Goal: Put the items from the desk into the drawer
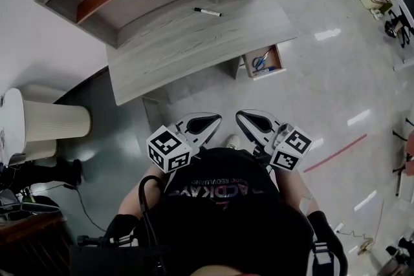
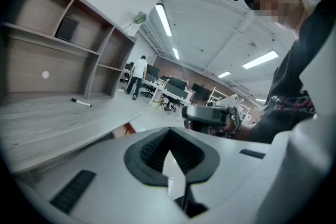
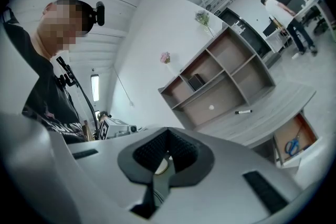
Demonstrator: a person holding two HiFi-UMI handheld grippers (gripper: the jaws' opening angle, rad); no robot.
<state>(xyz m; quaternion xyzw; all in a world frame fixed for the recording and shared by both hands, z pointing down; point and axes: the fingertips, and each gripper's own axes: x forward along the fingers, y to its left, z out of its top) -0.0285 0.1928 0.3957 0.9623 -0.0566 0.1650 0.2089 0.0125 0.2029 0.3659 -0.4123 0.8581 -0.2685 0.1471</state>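
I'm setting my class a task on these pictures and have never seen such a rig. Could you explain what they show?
No robot here: a person holds a two-jaw tool in each hand, the left gripper and right gripper. One picture looks down from the person's head; the other two come from cameras riding on the grippers. Both grippers are shut, holding nothing. A marker lies on the desk; scissors lie in the open drawer.
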